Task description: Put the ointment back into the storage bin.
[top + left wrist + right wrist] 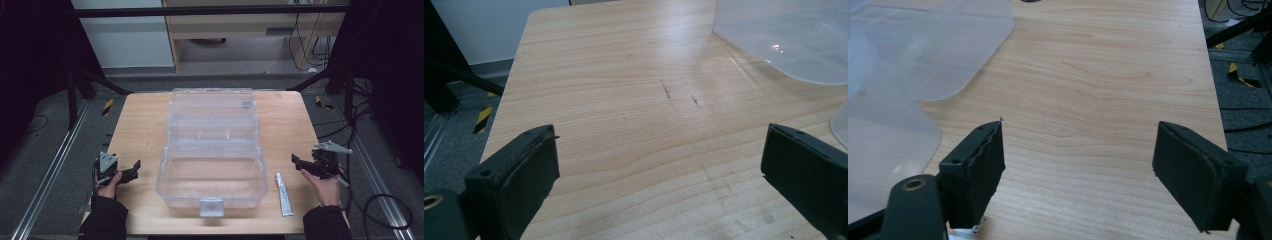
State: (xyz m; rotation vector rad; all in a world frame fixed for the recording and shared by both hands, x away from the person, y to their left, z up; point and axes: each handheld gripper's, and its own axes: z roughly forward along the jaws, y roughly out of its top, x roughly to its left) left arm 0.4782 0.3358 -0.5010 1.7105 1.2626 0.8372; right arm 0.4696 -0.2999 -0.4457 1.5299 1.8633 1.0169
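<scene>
Desk (145, 125): light wood top, rounded corners, dark floor and metal rails around it. Grain runs left to right; a few short dark scuffs show on the surface in the left gripper view.

Clear plastic box (212, 150): stands open at the middle of the desk. Lid tilts back toward the far edge; base sits toward the near edge, with a frosted latch (211, 206) on its near wall. Inside of the base looks bare.

Left gripper (131, 169): held in the left hand (107, 187) at the near left of the desk, just left of the box base, apart from it. Jaws spread wide, nothing between them; bare wood between the pads in the left gripper view (659, 175), box corner at upper right.

Right gripper (298, 162): held in the right hand (325, 187) at the near right edge. Jaws spread wide, nothing between them; bare wood between them in the right gripper view (1078, 170), box wall at left.

Small white tube (284, 194): lies flat on the desk between box base and right hand, long axis running near to far, touching neither.
</scene>
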